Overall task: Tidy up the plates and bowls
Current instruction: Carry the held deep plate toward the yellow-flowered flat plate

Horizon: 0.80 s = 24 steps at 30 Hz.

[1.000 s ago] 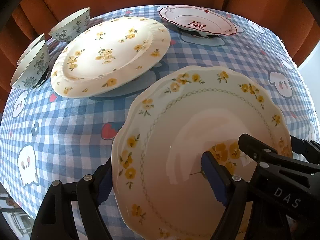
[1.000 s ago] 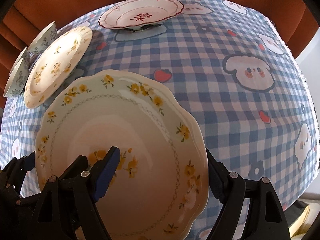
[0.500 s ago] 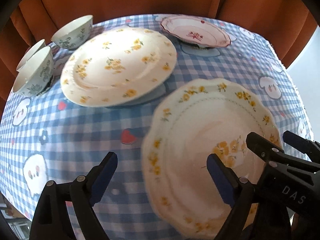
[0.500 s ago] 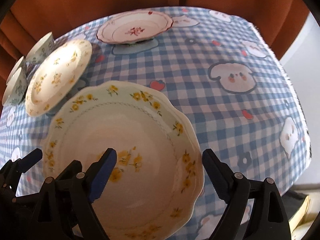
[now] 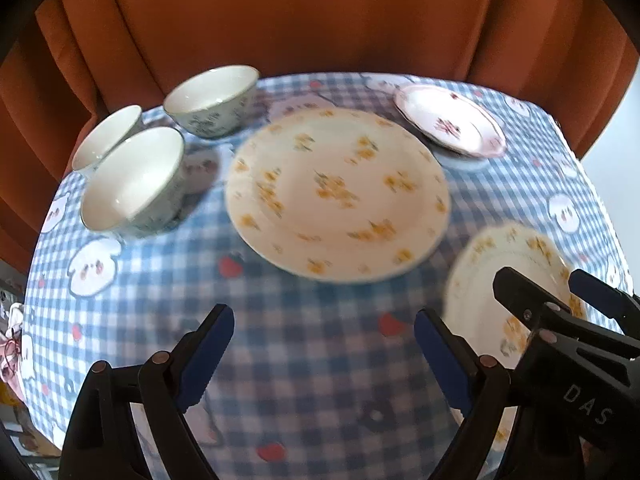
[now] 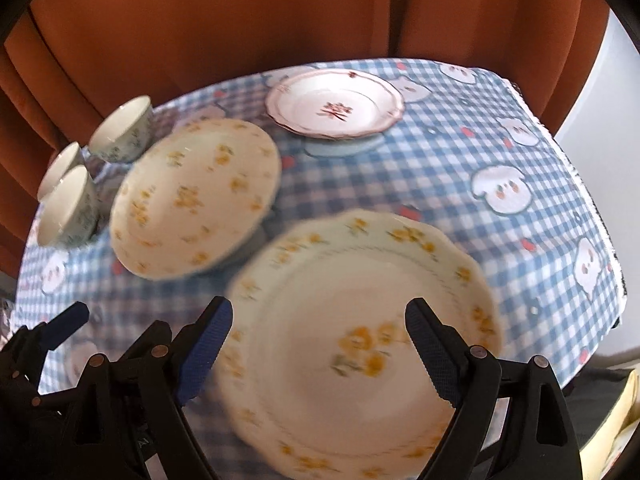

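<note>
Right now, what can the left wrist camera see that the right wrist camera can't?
Only the left wrist view shows bare checked tablecloth between its open hand-held gripper; the scalloped plate sits off to one side. Only the right wrist view shows that whole scalloped plate beneath its open hand-held gripper, plus something yellowish past the table edge. Both show three bowls, the big yellow-flowered plate, the red-trimmed plate and the orange curtain.

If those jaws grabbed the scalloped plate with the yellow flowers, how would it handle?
The scalloped plate looks like glazed ceramic: probably stiff, fairly heavy and breakable. Its glossy surface could be slippery. It lies flat on the tablecloth, so the rim is likely hard to get under.
</note>
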Motion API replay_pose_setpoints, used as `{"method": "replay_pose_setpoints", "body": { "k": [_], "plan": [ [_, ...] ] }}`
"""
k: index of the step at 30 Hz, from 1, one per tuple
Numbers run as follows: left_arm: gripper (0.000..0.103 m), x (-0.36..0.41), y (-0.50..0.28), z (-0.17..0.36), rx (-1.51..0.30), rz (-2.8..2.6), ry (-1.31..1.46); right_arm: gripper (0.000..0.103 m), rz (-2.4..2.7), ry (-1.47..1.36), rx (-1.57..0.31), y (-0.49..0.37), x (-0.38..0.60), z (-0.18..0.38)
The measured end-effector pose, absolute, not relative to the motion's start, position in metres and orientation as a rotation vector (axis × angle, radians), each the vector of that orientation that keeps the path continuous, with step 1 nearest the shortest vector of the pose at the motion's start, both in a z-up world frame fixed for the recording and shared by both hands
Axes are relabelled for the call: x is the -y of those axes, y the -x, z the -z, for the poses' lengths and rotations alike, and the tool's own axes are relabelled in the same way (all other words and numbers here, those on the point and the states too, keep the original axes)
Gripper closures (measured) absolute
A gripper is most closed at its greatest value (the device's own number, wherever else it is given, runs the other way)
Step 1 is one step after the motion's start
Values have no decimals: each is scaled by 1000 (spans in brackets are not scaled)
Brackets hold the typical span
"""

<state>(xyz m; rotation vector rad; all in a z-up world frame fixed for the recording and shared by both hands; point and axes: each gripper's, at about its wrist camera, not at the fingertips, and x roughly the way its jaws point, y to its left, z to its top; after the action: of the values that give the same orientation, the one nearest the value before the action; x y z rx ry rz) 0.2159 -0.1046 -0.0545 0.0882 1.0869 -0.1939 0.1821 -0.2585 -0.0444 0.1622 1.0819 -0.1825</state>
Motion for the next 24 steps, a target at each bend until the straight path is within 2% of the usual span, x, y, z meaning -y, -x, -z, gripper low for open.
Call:
{"method": "replay_pose_setpoints", "body": {
  "k": [9,24],
  "plan": [
    [10,88,-269,56,-1067,125,-82,13,167,-153,-1047,-247,236,38],
    [12,91,-340,117,-1188,-5,6,13,82,-157,-1150,-343,244,105]
  ]
}}
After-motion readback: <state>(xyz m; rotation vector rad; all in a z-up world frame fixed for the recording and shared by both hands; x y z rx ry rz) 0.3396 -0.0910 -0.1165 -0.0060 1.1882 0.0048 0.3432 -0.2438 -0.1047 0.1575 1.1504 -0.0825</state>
